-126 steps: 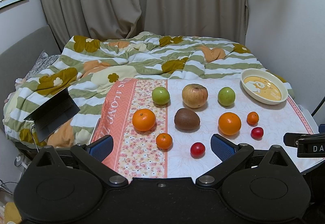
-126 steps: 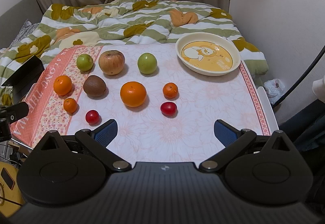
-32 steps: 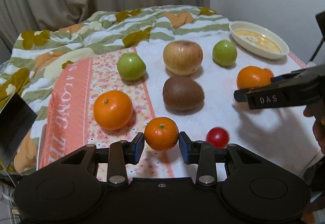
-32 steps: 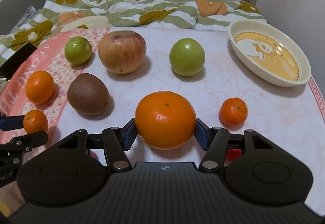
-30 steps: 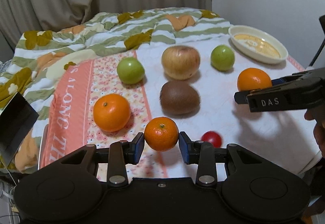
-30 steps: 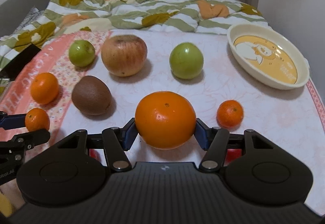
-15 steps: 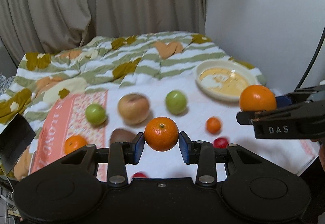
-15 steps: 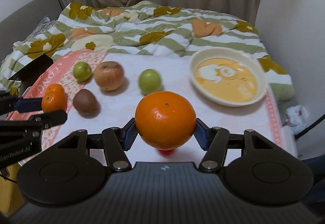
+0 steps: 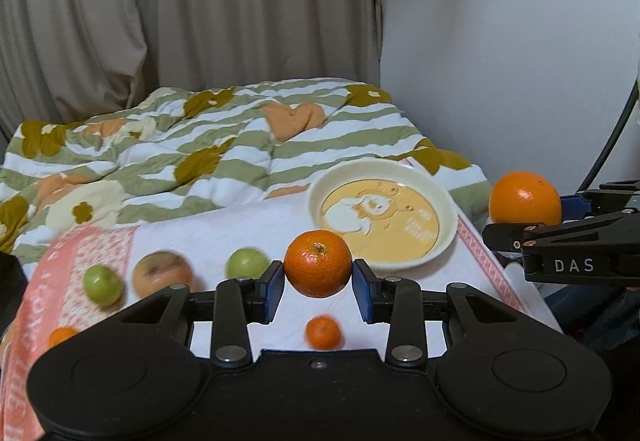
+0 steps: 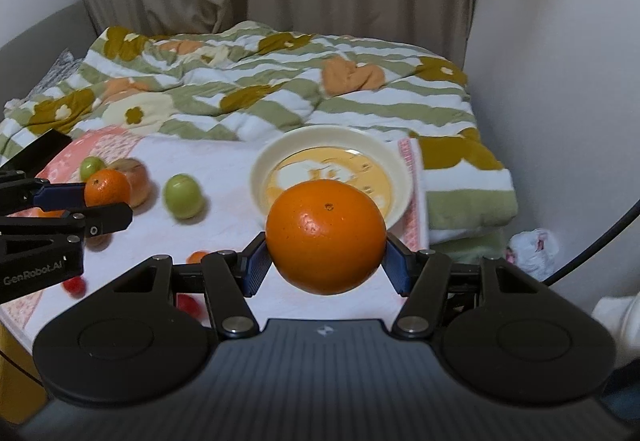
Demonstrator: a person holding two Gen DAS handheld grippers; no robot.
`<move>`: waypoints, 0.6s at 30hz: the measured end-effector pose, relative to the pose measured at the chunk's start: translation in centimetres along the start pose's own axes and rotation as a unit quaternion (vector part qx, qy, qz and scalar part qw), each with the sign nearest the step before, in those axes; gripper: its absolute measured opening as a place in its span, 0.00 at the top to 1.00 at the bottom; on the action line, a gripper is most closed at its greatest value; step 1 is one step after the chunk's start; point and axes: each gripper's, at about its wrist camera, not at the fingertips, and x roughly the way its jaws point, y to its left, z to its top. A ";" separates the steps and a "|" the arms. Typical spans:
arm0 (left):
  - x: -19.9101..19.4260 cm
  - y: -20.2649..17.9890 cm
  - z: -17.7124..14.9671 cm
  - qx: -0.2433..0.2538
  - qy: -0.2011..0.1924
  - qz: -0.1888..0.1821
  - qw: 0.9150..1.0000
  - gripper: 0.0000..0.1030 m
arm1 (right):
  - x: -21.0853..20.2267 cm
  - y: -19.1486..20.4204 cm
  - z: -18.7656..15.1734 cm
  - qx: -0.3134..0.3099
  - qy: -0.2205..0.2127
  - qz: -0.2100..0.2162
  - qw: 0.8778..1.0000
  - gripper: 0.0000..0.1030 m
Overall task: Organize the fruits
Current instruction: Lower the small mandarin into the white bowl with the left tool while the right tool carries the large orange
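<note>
While the small mandarin sat clamped in the left gripper above the table, the large orange was clamped in the right gripper; both hung before the cream dish; apples lay below; bedding beyond.

My left gripper clamps a small mandarin, stem up, above the table. My right gripper pinches a large orange. Ahead of both lies the cream dish; green apples sit left.
</note>
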 end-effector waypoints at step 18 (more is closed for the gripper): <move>15.5 -2.5 7.7 0.061 0.047 -0.037 0.996 0.60 | 10.4 -6.2 5.8 0.066 0.027 -0.031 0.997 0.28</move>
